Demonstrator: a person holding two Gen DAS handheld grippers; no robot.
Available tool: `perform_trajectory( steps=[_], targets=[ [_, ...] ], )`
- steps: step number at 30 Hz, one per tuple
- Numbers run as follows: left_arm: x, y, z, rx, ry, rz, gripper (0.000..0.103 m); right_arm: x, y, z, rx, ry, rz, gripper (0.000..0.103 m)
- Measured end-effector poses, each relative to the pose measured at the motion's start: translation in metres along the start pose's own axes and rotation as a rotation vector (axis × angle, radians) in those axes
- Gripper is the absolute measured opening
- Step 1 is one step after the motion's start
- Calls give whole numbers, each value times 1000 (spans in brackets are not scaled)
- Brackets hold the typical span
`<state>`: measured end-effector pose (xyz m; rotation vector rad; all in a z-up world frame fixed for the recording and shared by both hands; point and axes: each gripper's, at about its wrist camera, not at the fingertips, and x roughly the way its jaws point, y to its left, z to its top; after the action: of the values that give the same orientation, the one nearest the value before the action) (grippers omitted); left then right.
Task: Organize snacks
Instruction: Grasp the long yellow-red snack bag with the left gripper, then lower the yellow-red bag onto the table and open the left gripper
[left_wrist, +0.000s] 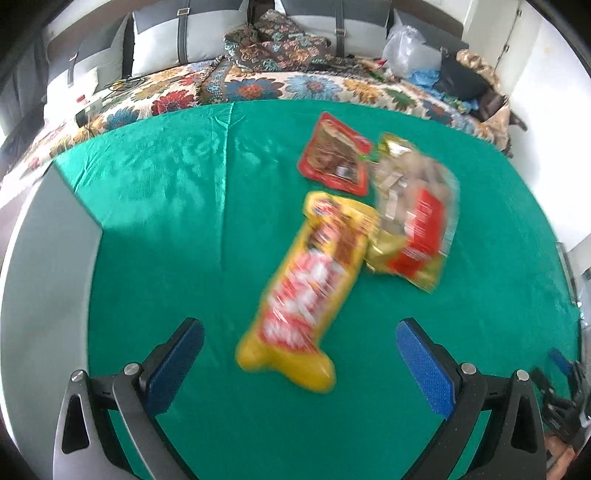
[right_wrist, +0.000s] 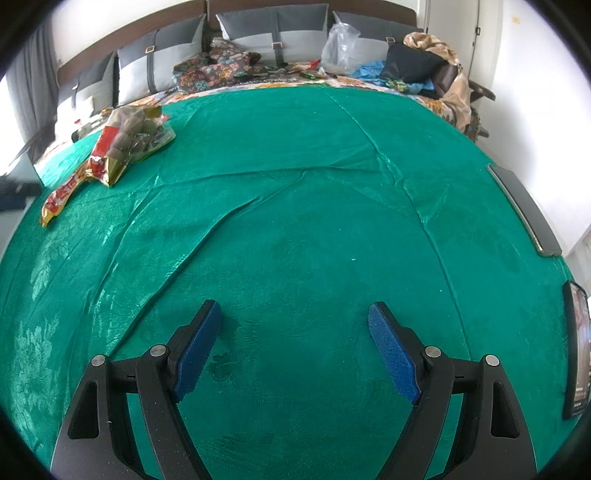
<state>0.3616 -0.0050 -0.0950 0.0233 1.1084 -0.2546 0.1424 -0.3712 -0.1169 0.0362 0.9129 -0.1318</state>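
Both views are bright with daylight. In the left wrist view the yellow snack packet (left_wrist: 301, 291) and the clear snack bag (left_wrist: 413, 210) just beside it are smeared by motion blur, their print unreadable. The right wrist view is sharp. The green cloth (right_wrist: 314, 177) shows pale glare along its creases. Fisheye distortion bows the cloth's edges, and dark vignetting rings both frames' corners.

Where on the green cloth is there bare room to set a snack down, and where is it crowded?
Bare: the green cloth ahead of the right gripper, up to two dark flat devices at its right edge. Crowded: yellow packet, red pouch and clear bag huddle before the left gripper.
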Motion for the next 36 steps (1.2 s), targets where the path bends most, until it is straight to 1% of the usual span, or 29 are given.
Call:
perform_trajectory(
  steps=[2, 7, 8, 9, 11, 12, 13, 14, 15, 16, 19, 20, 22, 24, 27, 28, 31, 33, 34, 35, 36],
  targets=[
    [10, 1, 10, 20, 15, 2, 101, 0, 0, 0, 3, 0, 1, 84],
    [30, -6, 24, 66, 21, -42, 101, 0, 1, 0, 3, 1, 2, 84],
    [36, -12, 25, 92, 29, -54, 101, 0, 0, 0, 4, 1, 2, 84],
    [40, -15, 25, 116, 38, -47, 101, 0, 1, 0, 4, 1, 2, 84],
    [53, -23, 23, 173, 62, 14, 97, 0, 0, 0, 4, 1, 2, 84],
    [58, -24, 22, 187, 70, 32, 88, 0, 1, 0, 4, 1, 2, 84],
    [54, -22, 20, 172, 30, 18, 71, 0, 0, 0, 4, 1, 2, 84],
    [51, -20, 18, 157, 7, 14, 51, 0, 1, 0, 4, 1, 2, 84],
    [48, -19, 17, 146, -10, 22, 49, 0, 1, 0, 4, 1, 2, 84],
    [47, -17, 14, 131, -10, 38, 47, 0, 1, 0, 4, 1, 2, 84],
    [33, -3, -8, 37, -38, 48, 47, -2, 2, -1, 7, 2, 2, 84],
    [25, 3, -22, -9, -38, 62, 47, -2, 1, -1, 7, 2, 2, 84],
    [13, 11, -43, -63, -29, 82, 47, -1, 2, -1, 7, 2, 2, 84],
    [-2, 19, -71, -110, -11, 104, 47, -2, 1, -1, 7, 2, 2, 84],
    [-22, 27, -110, -142, 6, 114, 48, -1, 3, -1, 7, 2, 2, 84],
    [-26, 26, -118, -145, 4, 117, 48, -1, 3, -1, 7, 2, 2, 84],
    [-35, 23, -141, -135, -33, 129, 48, -1, 2, -1, 7, 2, 2, 84],
    [-36, 20, -142, -126, -61, 128, 62, -1, 3, -1, 8, 2, 3, 84],
    [-33, 18, -142, -119, -76, 118, 78, -1, 2, -1, 8, 2, 3, 84],
    [-29, 14, -141, -115, -86, 120, 85, -1, 3, -1, 8, 2, 3, 84],
    [-27, 12, -141, -106, -101, 136, 87, -1, 3, -1, 8, 2, 3, 84]
  ],
)
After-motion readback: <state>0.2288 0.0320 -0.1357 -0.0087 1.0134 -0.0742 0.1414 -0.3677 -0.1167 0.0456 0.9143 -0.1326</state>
